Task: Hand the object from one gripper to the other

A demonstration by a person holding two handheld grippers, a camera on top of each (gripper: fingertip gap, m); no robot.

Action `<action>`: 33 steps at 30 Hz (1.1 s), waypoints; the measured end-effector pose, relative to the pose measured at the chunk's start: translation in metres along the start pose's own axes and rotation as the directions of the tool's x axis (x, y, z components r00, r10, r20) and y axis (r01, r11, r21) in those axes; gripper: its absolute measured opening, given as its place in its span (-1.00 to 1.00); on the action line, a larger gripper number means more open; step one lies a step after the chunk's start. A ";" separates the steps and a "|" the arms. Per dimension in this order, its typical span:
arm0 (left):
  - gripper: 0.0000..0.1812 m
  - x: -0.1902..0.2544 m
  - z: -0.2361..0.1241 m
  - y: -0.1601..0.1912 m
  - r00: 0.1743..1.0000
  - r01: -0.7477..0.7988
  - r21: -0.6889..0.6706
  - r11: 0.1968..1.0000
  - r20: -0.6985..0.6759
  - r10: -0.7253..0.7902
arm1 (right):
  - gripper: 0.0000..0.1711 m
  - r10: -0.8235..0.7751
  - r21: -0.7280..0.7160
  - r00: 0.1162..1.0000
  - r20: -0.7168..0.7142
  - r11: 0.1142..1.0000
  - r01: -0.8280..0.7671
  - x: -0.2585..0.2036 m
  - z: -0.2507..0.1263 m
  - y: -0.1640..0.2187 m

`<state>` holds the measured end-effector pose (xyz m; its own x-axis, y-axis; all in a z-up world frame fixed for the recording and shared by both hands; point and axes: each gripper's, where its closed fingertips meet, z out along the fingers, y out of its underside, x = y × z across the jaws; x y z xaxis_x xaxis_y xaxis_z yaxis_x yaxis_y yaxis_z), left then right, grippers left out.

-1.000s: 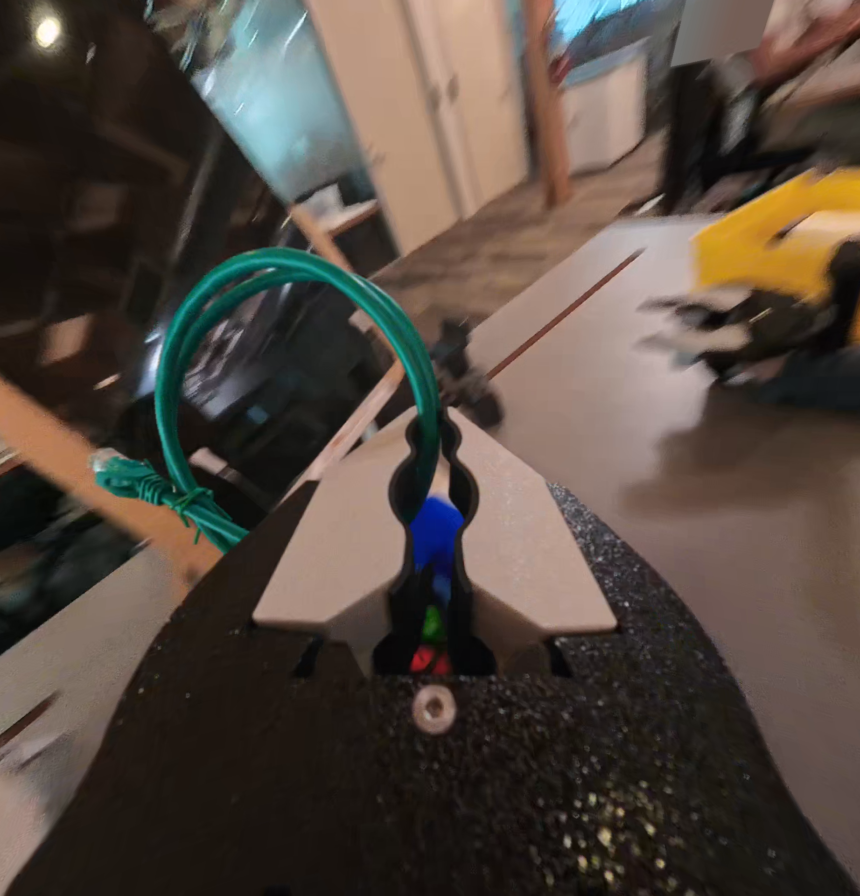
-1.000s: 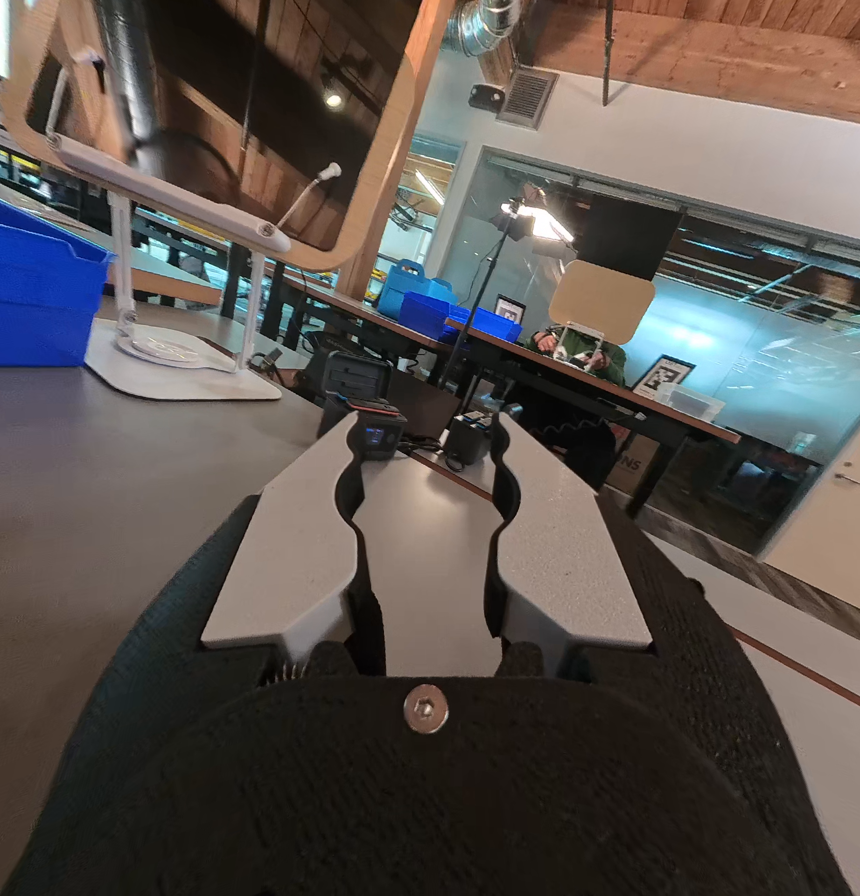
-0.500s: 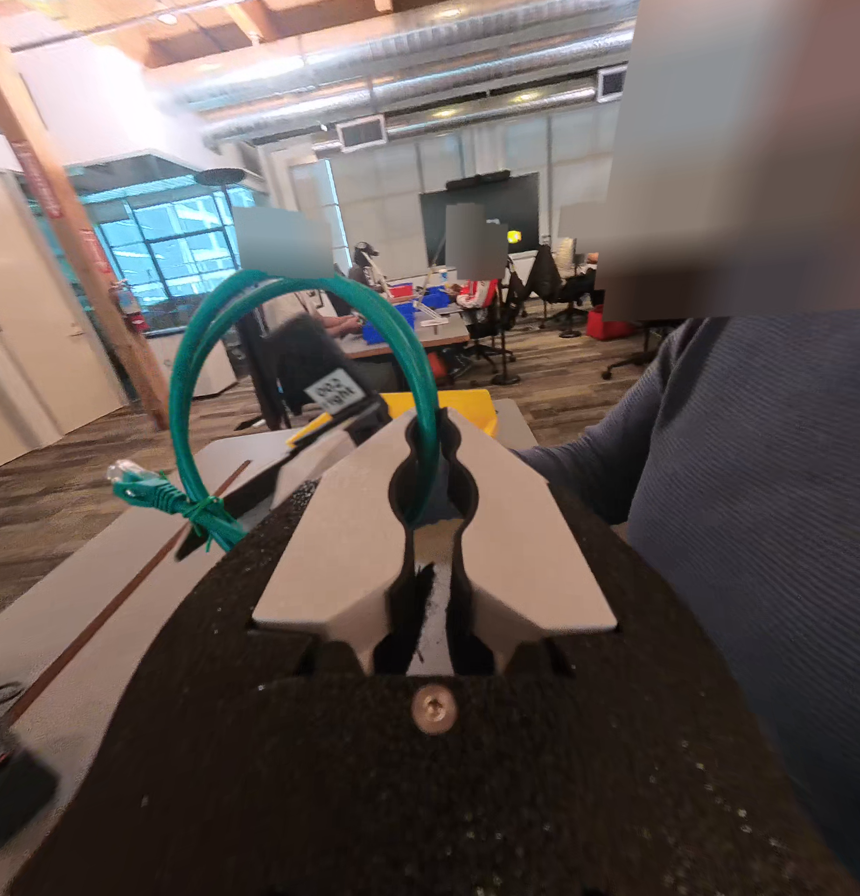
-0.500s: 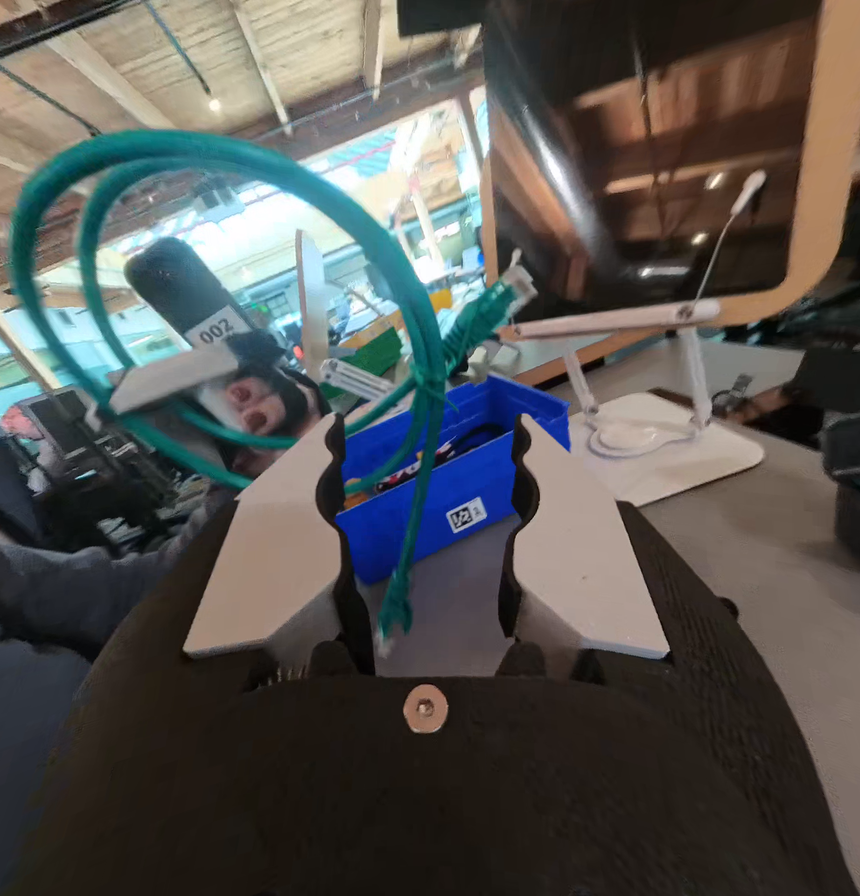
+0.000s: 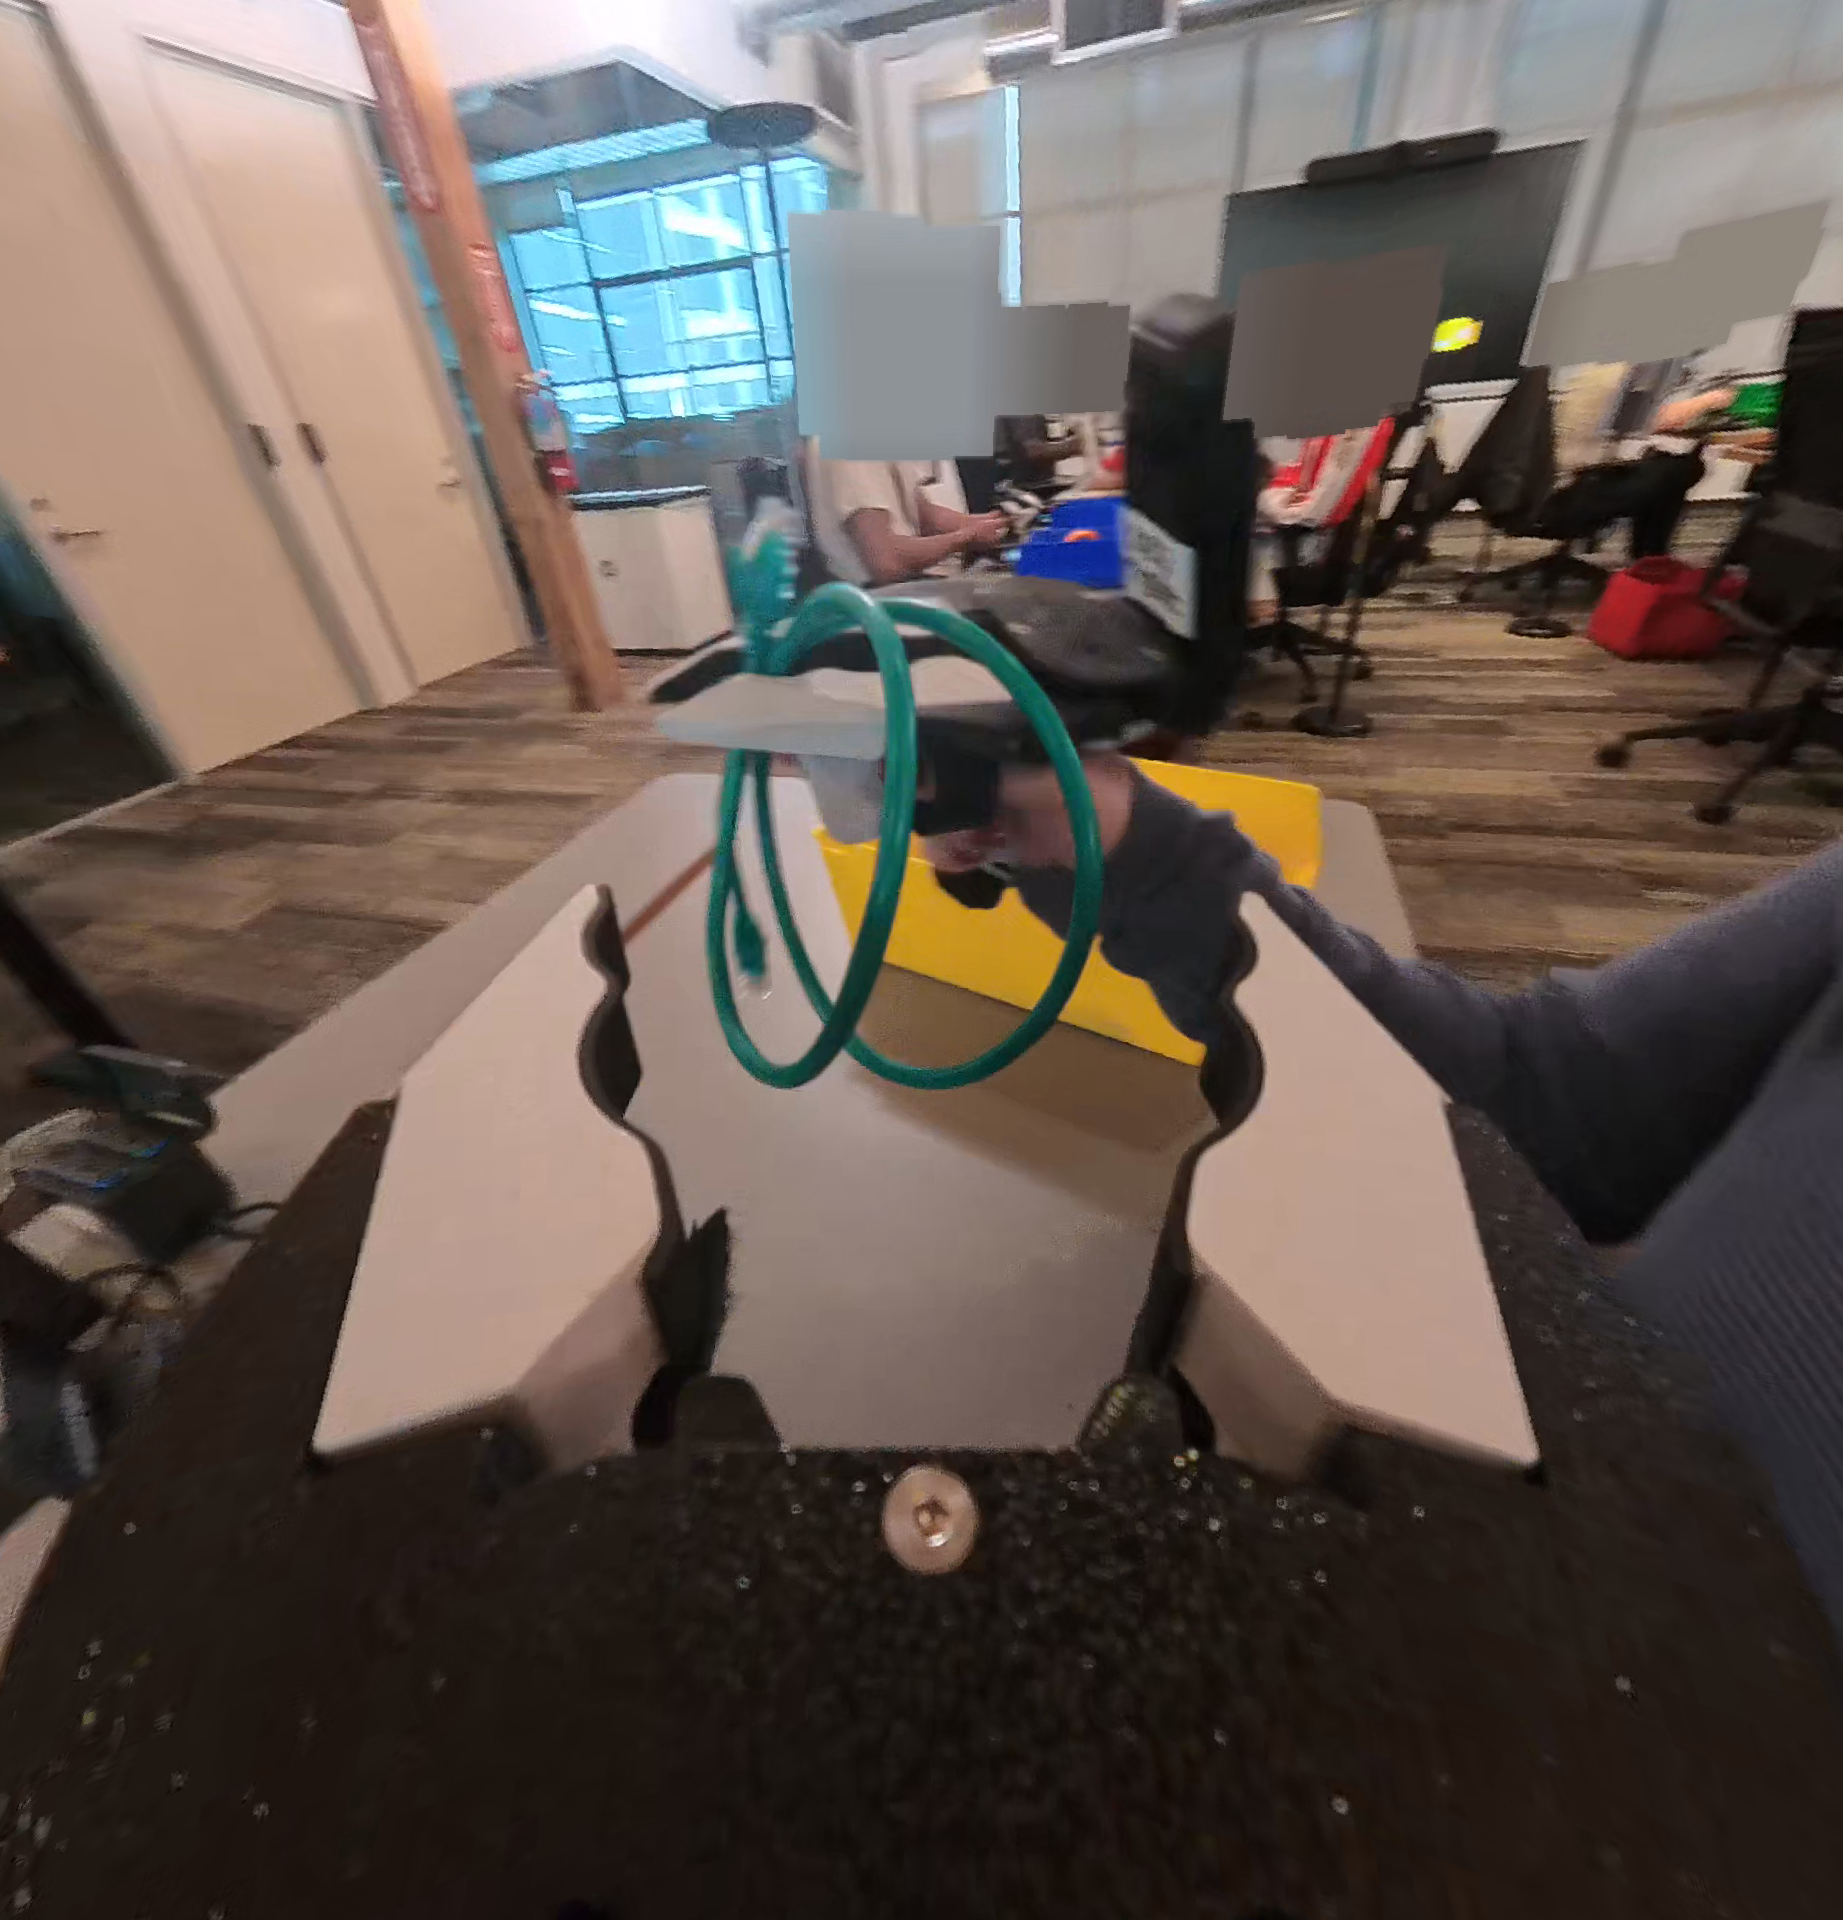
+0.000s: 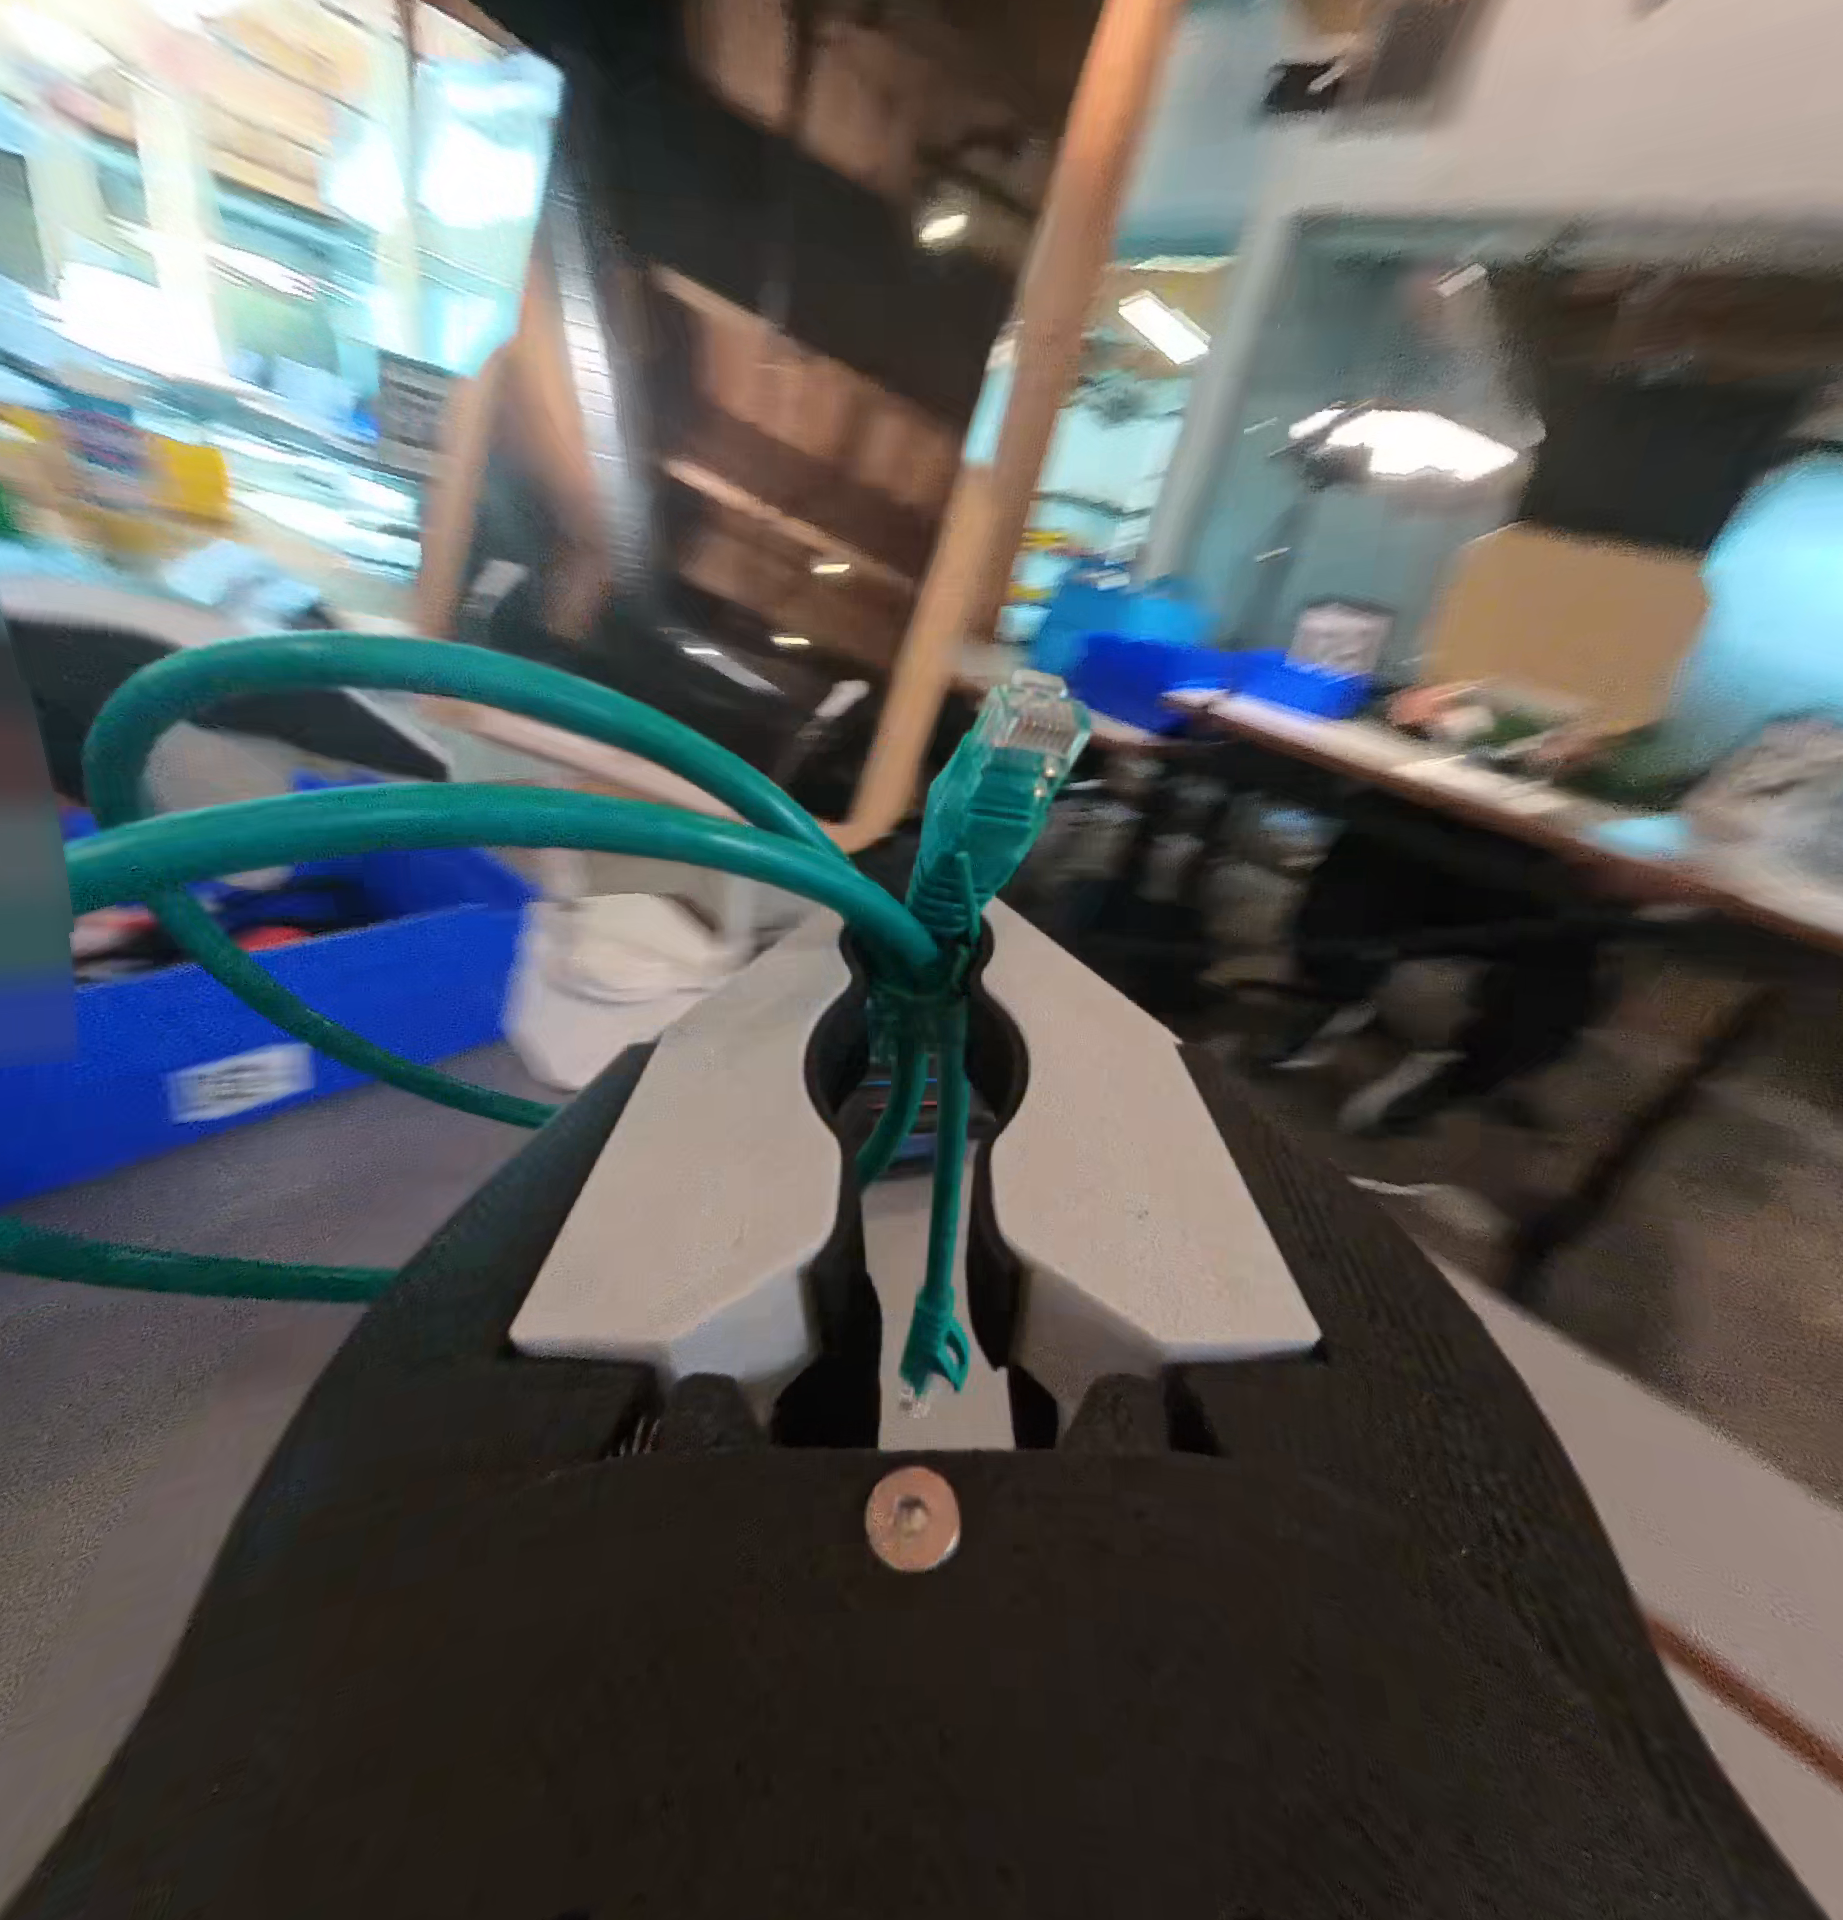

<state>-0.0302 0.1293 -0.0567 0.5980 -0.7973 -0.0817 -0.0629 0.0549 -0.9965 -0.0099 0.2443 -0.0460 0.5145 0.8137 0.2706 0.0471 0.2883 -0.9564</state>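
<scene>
A coiled green network cable (image 5: 896, 769) hangs in the air over the grey table (image 5: 896, 1247), ahead of my left gripper. My left gripper (image 5: 917, 914) is open wide and empty, a little short of the coil. My right gripper (image 5: 751, 722) shows there side-on, held by a hand, and is shut on the coil's top. In the right wrist view the right gripper (image 6: 917, 966) pinches the cable (image 6: 429, 810) at its tied bundle. One clear plug (image 6: 1026, 743) sticks up past the tips. The other end dangles between the fingers.
A yellow bin (image 5: 1000, 956) stands on the table behind the coil. A blue bin (image 6: 221, 1039) and a white lamp base (image 6: 626, 977) lie left of the right gripper. Black devices (image 5: 96, 1174) sit at the table's left edge. A grey sleeve (image 5: 1623, 1039) crosses the right side.
My left gripper has opened and let go of the cable. My right gripper has shut on the tied bundle and now carries the coil, apart from the left gripper.
</scene>
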 end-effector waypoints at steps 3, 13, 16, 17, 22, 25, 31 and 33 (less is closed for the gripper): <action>0.19 -0.012 0.017 -0.011 0.990 -0.065 -0.037 0.997 0.123 0.069 | -0.89 -0.294 -0.021 0.916 -0.272 0.954 0.300 0.026 -0.015 -0.018; -0.90 -0.035 0.060 0.001 0.838 -0.358 -0.229 0.905 0.349 0.420 | -0.87 -0.741 -0.172 0.513 -0.432 0.627 0.760 0.009 -0.014 -0.033; -0.91 -0.047 0.053 -0.005 0.813 -0.373 -0.222 0.901 0.390 0.433 | -0.68 -0.643 -0.076 0.663 -0.382 0.737 0.671 0.008 -0.008 -0.026; -0.91 -0.052 0.047 -0.011 0.803 -0.377 -0.188 0.907 0.422 0.422 | -0.44 -0.570 -0.045 0.741 -0.356 0.802 0.595 0.010 -0.007 -0.025; -0.91 -0.087 0.007 -0.039 0.763 -0.390 0.064 0.919 0.580 0.284 | 0.08 -0.031 0.245 0.966 -0.255 0.965 0.096 0.024 -0.021 -0.046; -0.91 -0.090 -0.014 -0.057 0.818 -0.354 0.311 0.882 0.560 0.131 | 0.09 0.238 0.231 0.959 -0.152 0.952 -0.200 0.029 -0.014 -0.033; -0.90 -0.080 -0.032 -0.072 0.913 -0.233 0.631 0.740 0.404 -0.057 | 0.12 0.612 -0.040 0.757 0.228 0.783 -0.621 -0.038 0.024 -0.004; -0.91 -0.071 -0.027 -0.074 0.946 -0.171 0.681 0.712 0.316 -0.075 | 0.00 0.643 -0.059 0.719 0.264 0.755 -0.653 -0.052 0.029 -0.005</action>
<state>-0.0899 0.1658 0.0230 0.8226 -0.5686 -0.0080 0.3972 0.5846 -0.7074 -0.0616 0.2154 -0.0525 0.1740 0.9038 -0.3910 -0.2500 -0.3435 -0.9052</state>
